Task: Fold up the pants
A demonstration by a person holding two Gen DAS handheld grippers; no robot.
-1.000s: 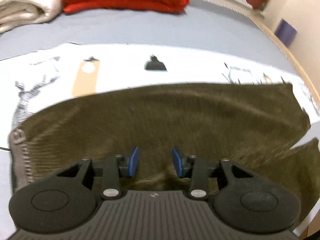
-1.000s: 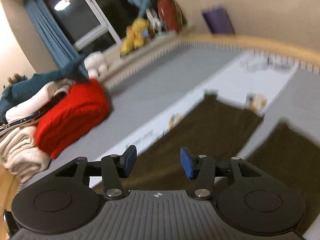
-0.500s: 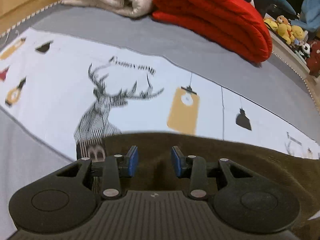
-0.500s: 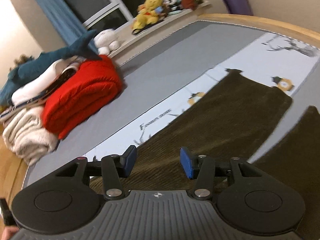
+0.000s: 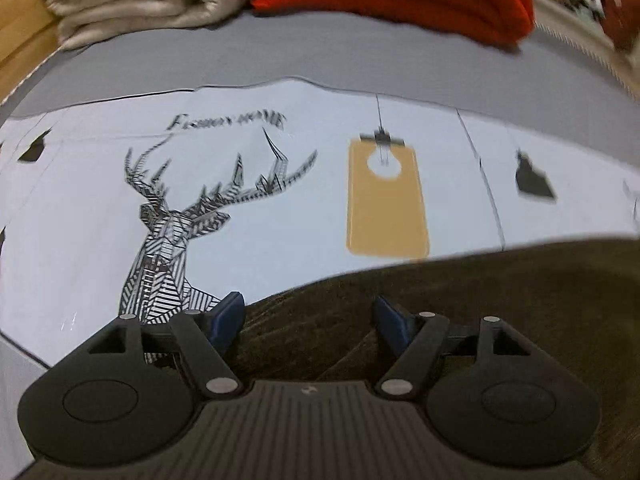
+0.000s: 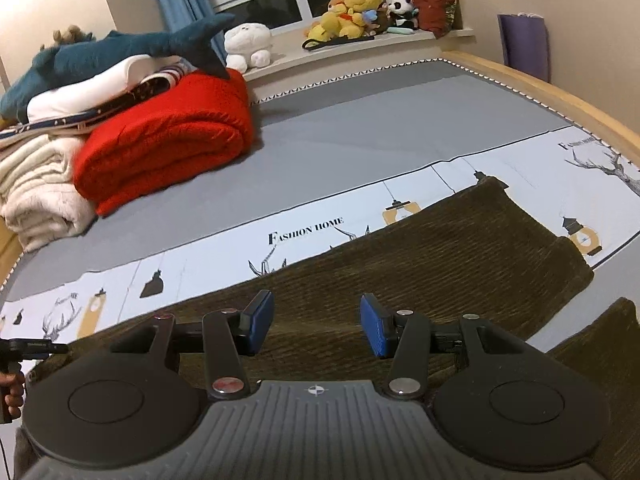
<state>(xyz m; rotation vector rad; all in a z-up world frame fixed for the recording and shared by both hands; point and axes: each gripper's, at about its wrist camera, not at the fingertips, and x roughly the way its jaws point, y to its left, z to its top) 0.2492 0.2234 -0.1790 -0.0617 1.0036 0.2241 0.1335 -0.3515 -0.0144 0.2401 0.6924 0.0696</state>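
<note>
Fingers: left gripper (image 5: 308,322) has just been widening, blue pads spread, nothing pinched, poised over the near left end of the pants (image 5: 460,312). Right gripper (image 6: 317,328) stands half spread, empty, above the same cloth.

Pants: dark olive corduroy, lying flat on the printed white strip (image 6: 312,236) of the grey bed sheet (image 6: 380,128), legs running to the far right.

Surroundings: red folded blanket (image 6: 168,148), cream blanket (image 6: 36,192), plush toys (image 6: 348,12) on the far sill.

Step, as judged: taking hold for a fold. Best to lower each pad pair onto one edge, catch both layers, then lift evenly.
</note>
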